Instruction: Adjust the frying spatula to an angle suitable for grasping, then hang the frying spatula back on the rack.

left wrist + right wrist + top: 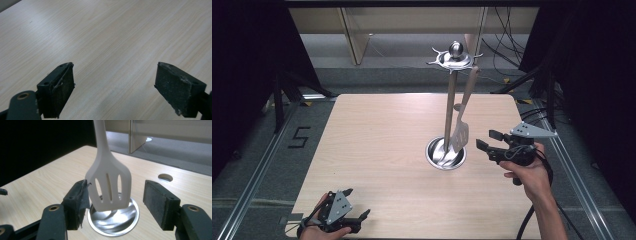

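The spatula [108, 185] hangs from the rack [451, 100]; the right hand-held gripper [115, 202] is spread beside it, the left hand-held gripper [115, 92] spread over the worktop [112, 37].

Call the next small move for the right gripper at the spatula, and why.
Probably ease the right gripper straight back from the spatula. The spatula hangs from the rack over the round base, and the jaws stand open on either side of its blade, gap clear on one side, the other pad close. Nothing is held, so backing off should leave it hanging undisturbed.
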Tool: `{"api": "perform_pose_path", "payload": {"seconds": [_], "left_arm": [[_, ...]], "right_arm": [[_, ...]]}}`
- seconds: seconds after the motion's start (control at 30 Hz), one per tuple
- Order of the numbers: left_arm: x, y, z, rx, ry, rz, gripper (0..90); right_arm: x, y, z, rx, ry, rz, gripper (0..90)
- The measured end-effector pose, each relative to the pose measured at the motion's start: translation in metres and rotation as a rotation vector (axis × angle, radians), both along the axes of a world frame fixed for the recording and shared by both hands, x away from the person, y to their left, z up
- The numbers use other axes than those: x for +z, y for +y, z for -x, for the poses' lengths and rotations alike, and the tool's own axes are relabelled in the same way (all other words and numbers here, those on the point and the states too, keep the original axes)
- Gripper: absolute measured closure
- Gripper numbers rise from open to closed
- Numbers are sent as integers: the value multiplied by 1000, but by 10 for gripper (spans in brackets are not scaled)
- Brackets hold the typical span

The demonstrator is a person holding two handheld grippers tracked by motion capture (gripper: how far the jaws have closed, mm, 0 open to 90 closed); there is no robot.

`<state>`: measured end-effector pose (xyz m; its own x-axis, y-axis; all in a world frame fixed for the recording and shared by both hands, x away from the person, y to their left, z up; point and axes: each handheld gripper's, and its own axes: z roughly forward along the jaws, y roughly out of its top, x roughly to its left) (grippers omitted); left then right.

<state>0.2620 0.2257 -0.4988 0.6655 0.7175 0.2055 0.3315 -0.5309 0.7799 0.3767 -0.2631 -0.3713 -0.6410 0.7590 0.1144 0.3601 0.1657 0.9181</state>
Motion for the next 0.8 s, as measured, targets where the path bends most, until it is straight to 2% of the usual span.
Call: {"api": "perform_pose_path", "payload": {"seconds": [0.03, 0.07, 0.1, 0.13, 0.17, 0.2, 0.27, 0.3, 0.33, 0.37, 0.4, 0.43, 0.47, 0.5, 0.53, 0.57, 0.6, 0.63, 0.67, 0.7, 0.73, 0.8], "left_arm": [[0, 0, 0, 2, -8, 3, 151], [1, 0, -3, -23, -13, 14, 150], [1, 0, -3, -23, -13, 14, 150], [1, 0, -2, -15, -18, 20, 150], [0, 0, 0, 9, 4, 28, 150], [-1, 0, -1, 13, -8, 27, 150], [0, 0, 0, 7, -4, 8, 150], [0, 1, -1, -5, -10, -1, 150], [-1, 0, 0, 6, -2, 17, 150], [2, 1, -2, -20, -14, -1, 150], [1, 1, -1, -12, -12, 11, 150], [1, 1, -1, -12, -12, 11, 150], [1, 0, -1, -12, -24, 27, 150], [0, 0, -1, -4, -12, 41, 150], [0, 0, -1, -4, -12, 41, 150], [1, 0, 1, 14, -5, 37, 150], [1, 1, 0, 10, -5, 16, 150], [1, 1, 0, 10, -5, 16, 150], [1, 1, 1, 10, -4, 11, 150], [1, 1, 0, 8, -11, 7, 150], [0, 0, 0, 9, -11, 27, 150], [0, 0, 0, 8, -12, 27, 150]], "right_arm": [[-3, -1, 0, -4, -4, 14, 372], [-4, 0, 2, -11, 33, 0, 371], [-4, 0, 2, -11, 33, 0, 371], [-6, -1, 2, -19, 22, 3, 370], [-7, -2, 2, -14, 17, 13, 368], [-8, -2, 3, -16, 26, 3, 365], [-11, -2, 4, -12, 32, 7, 364], [-12, -1, 6, -12, 66, -2, 364], [-13, -1, 6, -10, 65, -9, 364], [-14, -1, 6, 1, 58, 0, 364], [-14, 0, 8, -7, 76, -10, 364], [-14, 0, 8, -7, 76, -10, 364], [-16, -1, 9, -14, 55, 10, 364], [-17, -1, 9, -10, 49, 6, 364], [-17, -1, 9, -10, 49, 6, 364], [-18, 0, 12, -4, 80, 11, 364], [-20, -1, 10, 1, 46, 17, 364], [-20, -1, 10, 1, 46, 17, 364], [-21, -1, 12, -1, 89, 10, 363], [-24, -2, 9, 9, 45, 23, 363], [-25, -2, 11, 2, 90, 12, 363], [-26, -3, 12, 0, 103, 14, 363]]}}
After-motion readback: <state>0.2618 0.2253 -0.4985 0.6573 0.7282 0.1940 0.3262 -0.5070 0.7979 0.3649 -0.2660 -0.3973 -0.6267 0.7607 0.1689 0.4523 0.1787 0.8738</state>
